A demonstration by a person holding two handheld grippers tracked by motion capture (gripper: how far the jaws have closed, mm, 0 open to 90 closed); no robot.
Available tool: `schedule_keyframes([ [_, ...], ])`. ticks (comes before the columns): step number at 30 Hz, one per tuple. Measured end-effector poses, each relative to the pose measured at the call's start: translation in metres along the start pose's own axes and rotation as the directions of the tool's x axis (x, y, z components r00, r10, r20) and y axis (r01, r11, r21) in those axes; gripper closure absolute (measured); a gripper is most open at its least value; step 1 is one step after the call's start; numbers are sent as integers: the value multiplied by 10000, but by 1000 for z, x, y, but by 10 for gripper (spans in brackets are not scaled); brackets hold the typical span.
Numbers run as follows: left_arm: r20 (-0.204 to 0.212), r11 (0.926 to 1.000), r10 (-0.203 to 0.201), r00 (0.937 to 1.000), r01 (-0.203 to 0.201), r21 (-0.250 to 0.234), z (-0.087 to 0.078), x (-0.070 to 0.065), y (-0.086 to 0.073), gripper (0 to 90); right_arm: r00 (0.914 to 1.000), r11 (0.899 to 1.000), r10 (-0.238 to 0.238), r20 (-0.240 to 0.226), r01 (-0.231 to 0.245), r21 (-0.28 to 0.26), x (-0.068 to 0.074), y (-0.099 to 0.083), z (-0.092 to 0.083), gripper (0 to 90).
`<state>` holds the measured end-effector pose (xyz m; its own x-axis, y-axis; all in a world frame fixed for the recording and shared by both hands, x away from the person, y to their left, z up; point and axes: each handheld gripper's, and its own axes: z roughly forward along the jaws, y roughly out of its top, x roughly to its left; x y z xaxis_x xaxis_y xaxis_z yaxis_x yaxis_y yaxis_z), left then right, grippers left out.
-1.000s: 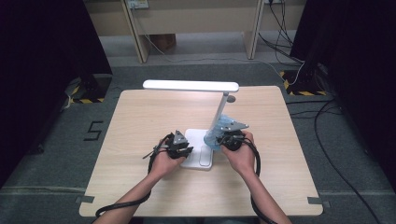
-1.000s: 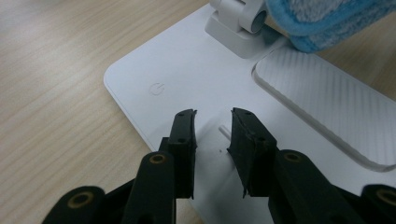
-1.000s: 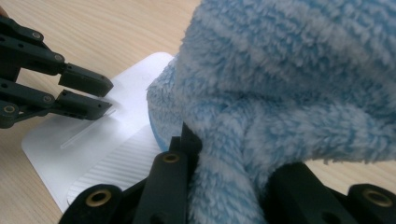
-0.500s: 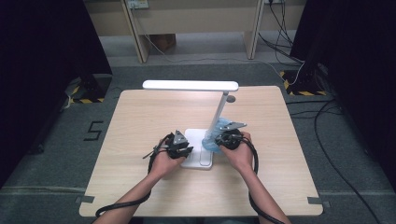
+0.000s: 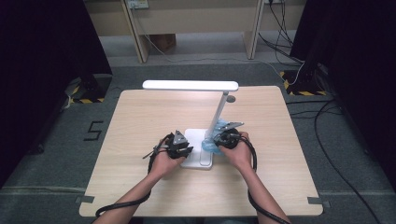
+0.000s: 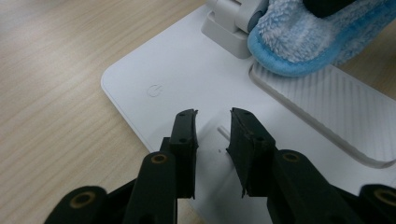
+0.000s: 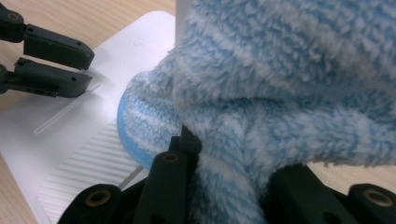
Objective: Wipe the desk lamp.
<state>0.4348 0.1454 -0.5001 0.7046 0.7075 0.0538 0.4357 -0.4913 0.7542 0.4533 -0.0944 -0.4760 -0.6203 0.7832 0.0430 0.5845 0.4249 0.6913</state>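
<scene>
A white desk lamp stands mid-table with its flat base (image 5: 198, 157) between my two grippers. Its stem (image 5: 218, 109) leans up to a long lit head (image 5: 189, 85). My right gripper (image 7: 229, 154) is shut on a fluffy blue-and-white cloth (image 7: 280, 93), which bunches against the foot of the stem and lies on the base's ribbed pad (image 7: 79, 168). The cloth (image 6: 317, 32) shows at the top right of the left gripper view. My left gripper (image 6: 212, 114) rests low over the base (image 6: 187, 70) near the power symbol (image 6: 152, 90). Its jaws are drawn nearly together with nothing between them.
The wooden table (image 5: 140, 121) is bare around the lamp. Cables trail from both grippers toward the near edge. Beyond the far edge stand pale furniture legs (image 5: 135, 28), with floor cables (image 5: 289, 28) to the right.
My right gripper has sunk a little with the cloth, from beside the stem down onto the lamp base. The left gripper has kept still.
</scene>
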Motion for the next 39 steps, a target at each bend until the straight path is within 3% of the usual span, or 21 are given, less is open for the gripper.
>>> schedule_keyframes([
  [18, 24, 10000, -78, 10000, 78, -33, 0, 0, 0, 702, 9949, 9960, -287, -971, 368, 818, 13, -6, -14, 771],
  [31, -14, 10000, -46, 10000, 46, -14, 0, 0, 0, 703, 9915, 9927, -555, -1177, 674, 997, 30, -17, -26, 770],
  [39, -27, 10000, -25, 10000, 25, -4, 0, 0, 0, 703, 9847, 9898, -664, -1614, 853, 1137, 40, -24, -35, 771],
])
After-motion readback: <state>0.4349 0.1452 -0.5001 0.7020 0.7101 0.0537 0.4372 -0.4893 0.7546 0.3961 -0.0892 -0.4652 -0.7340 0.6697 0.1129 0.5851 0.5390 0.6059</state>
